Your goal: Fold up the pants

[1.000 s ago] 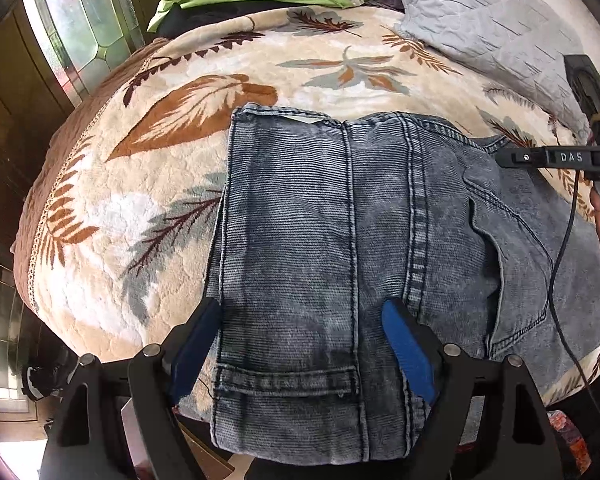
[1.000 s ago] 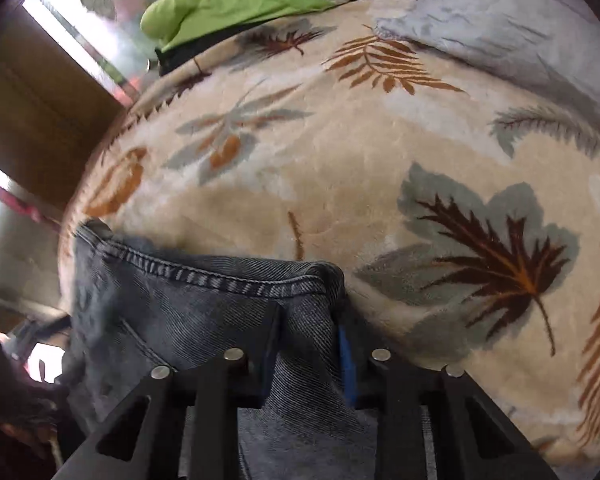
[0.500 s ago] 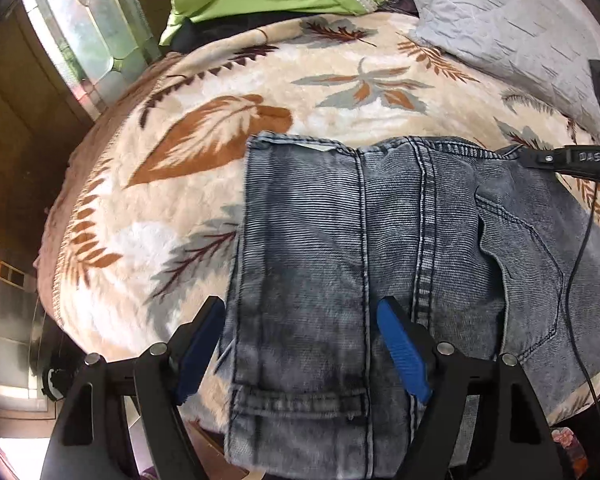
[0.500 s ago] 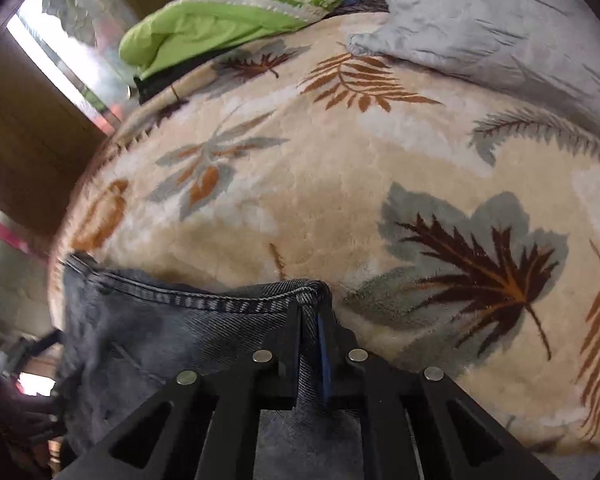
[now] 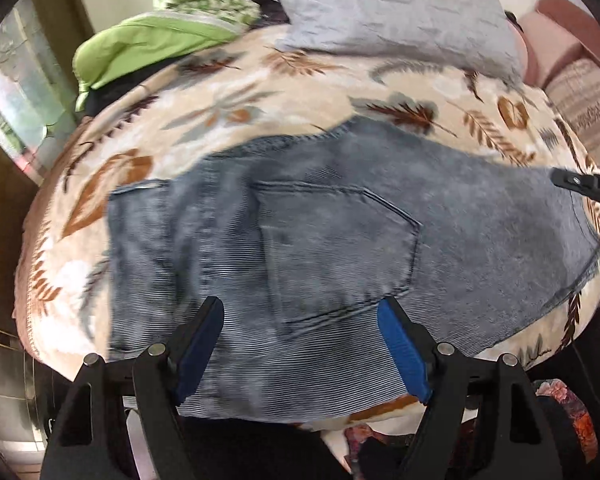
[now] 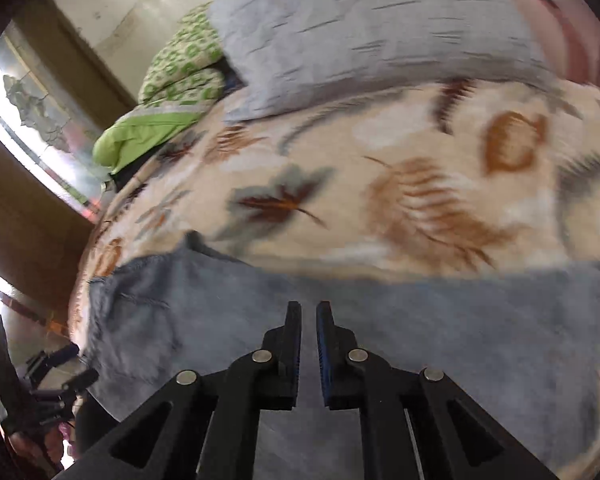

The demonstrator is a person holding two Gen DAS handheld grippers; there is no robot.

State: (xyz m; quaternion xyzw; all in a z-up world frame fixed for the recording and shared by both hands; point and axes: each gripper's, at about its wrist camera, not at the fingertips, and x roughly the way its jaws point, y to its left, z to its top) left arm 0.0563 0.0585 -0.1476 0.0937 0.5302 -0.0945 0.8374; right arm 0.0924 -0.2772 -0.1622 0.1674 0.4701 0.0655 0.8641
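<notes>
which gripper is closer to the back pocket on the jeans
Left. The left gripper hangs open right over the back pocket, its fingers either side of the pocket's lower edge. The right gripper, shut, sits over plain denim farther along the jeans.

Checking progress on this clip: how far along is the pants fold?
Done: the faded blue denim pants lie flat on the leaf-print blanket, back pocket up, apparently already doubled leg on leg. In hand: nothing; left gripper is open above the denim, right gripper is shut and empty. Left: the crosswise folds.
</notes>
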